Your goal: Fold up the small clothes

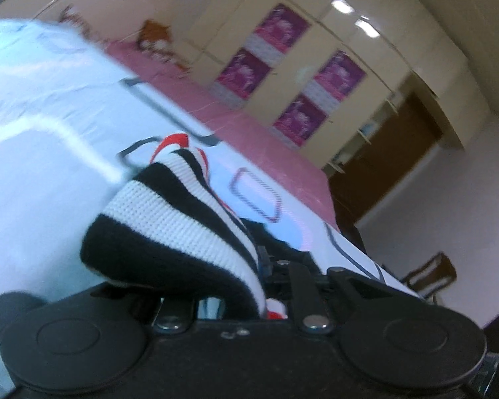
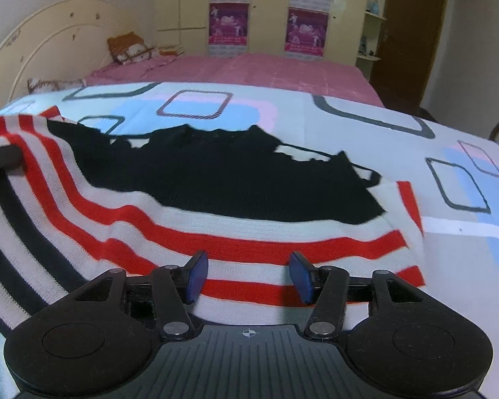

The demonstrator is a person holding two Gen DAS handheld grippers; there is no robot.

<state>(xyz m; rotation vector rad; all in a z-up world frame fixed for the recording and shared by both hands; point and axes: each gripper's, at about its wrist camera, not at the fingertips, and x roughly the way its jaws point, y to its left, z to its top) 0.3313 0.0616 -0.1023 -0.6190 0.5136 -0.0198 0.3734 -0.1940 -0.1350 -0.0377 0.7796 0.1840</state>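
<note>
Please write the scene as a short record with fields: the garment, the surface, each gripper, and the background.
garment: striped sweater, red, white and black stripes with a black upper part, lying spread out
surface: patterned sheet on a bed
left gripper: shut on a fold of the striped sweater, which drapes over its fingers
right gripper: open, blue fingertips apart above the sweater's red stripes, gripping nothing
background: pink bedspread, cream wardrobe with purple posters, brown door

Striped sweater point(image 2: 216, 232) in red, white and black; white bedsheet point(image 2: 349, 126) with blue, pink and grey squares
</note>
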